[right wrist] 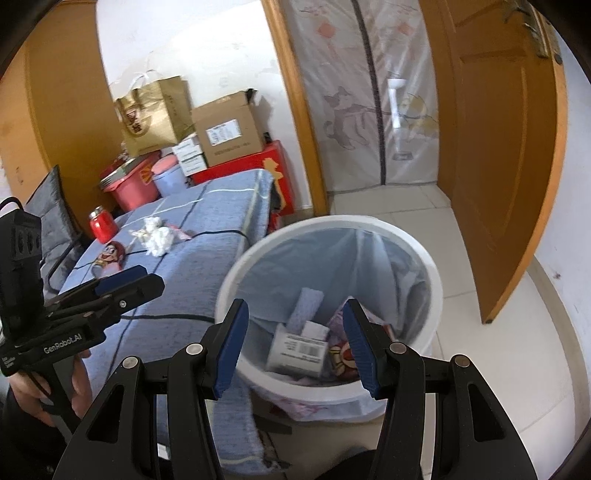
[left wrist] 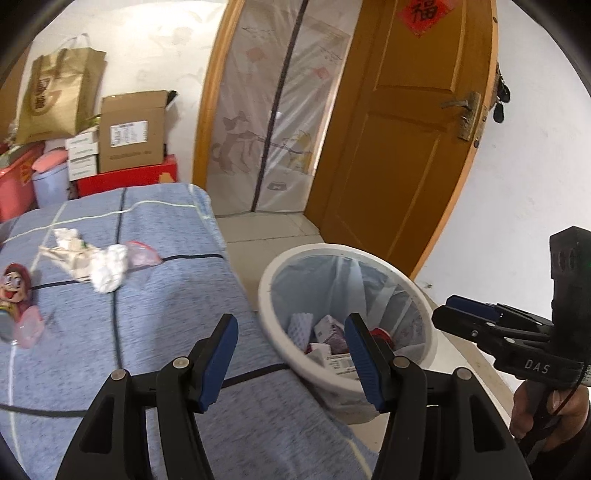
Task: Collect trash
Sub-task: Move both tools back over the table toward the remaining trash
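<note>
- The trash still to be gathered lies on the bed (left wrist: 166, 314): a crumpled tissue (left wrist: 109, 267) touching a crushed paper wrapper (left wrist: 70, 254), with a pink plastic bag (left wrist: 142, 253) just beside them.
- Nearer the left edge lies a cartoon-face packet (left wrist: 14, 286), well apart from the tissue pile.
- The bin (right wrist: 413, 240), white with a pale liner, stands on the floor against the bed's side; inside are a barcoded box (right wrist: 299, 350), a strip of foam (right wrist: 304, 304) and a printed wrapper (right wrist: 343, 356).
- The left hand-held gripper (left wrist: 291, 358) is spread wide and holds nothing; it hangs over the bed's edge and the bin's near rim.
- The right hand-held gripper (right wrist: 295, 343) is likewise wide apart and empty, above the bin's mouth.
- Only the right view shows a red can (right wrist: 100, 223) at the far end of the bed, and a grey cushion (right wrist: 51, 210) beside it.
- Only the left view shows the door handle (left wrist: 461, 107) and the red paper sign (left wrist: 428, 13) on the door (left wrist: 406, 147).
- The bin's lower contents are blocked by the fingers in both views; print on the box is too blurred to read.
- Boxes (right wrist: 227, 129) and a paper bag (right wrist: 155, 114) are stacked behind the bed.
</note>
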A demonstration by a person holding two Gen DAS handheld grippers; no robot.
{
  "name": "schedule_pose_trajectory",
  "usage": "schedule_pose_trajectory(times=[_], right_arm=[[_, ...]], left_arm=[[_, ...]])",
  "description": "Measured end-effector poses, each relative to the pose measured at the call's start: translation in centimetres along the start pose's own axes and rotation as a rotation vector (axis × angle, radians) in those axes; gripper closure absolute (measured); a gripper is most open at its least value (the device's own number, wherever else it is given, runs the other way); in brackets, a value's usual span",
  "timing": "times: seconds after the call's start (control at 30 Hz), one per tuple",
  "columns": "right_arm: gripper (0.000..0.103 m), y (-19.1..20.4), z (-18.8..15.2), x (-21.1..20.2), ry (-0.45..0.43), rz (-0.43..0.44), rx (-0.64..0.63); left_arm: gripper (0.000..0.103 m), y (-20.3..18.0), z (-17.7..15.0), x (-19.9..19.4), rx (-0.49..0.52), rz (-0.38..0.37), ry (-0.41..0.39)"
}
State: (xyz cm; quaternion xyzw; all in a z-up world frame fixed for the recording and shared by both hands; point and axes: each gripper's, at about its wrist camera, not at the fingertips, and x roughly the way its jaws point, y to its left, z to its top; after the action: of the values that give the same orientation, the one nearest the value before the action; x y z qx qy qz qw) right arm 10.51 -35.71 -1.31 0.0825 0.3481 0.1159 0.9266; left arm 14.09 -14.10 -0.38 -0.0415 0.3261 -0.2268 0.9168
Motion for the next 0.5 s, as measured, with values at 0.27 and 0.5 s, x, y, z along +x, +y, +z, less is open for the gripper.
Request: schedule_pose_trajectory(times=[0.27, 0.5], right_arm=[[0.049, 2.8, -0.1, 0.0, -0.002, 0.053, -0.040], [0.049, 4.7, -0.4, 0.4, 0.005, 0.092, -0.063]], left_arm=[[0.043, 1.7, -1.0, -3.1, -0.019, 0.059, -0.022], [0.043, 2.7, -2.0, -5.0, -0.040, 0.107, -0.035]])
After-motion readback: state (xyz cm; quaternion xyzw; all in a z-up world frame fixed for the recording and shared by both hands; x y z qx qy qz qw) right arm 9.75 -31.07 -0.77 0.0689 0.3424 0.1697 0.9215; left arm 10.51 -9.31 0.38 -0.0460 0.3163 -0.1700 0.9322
